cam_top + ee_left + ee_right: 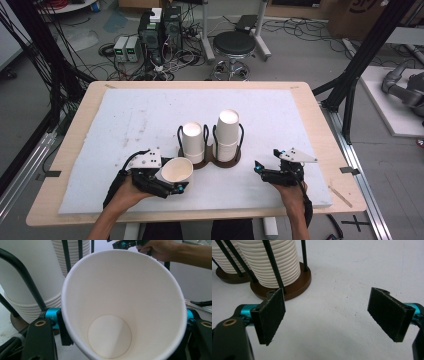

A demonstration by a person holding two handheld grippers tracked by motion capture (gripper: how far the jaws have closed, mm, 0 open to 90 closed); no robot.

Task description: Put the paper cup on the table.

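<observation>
Cup (176,171) beside stacked cups (193,142)

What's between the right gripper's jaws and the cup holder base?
Nothing: bare white mat runs from the open right gripper to the brown holder base, seen in the right gripper view.

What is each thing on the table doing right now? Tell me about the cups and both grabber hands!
Single white paper cup: empty, tipped sideways, clamped in the left gripper.
Left gripper: shut on the cup.
Right gripper: open, holding nothing, above the white mat.
Shorter stack of white paper cups: upright in the holder.
Taller stack of white paper cups: upright in the holder.
Brown double cup holder with black wire loops: standing on the mat.
</observation>
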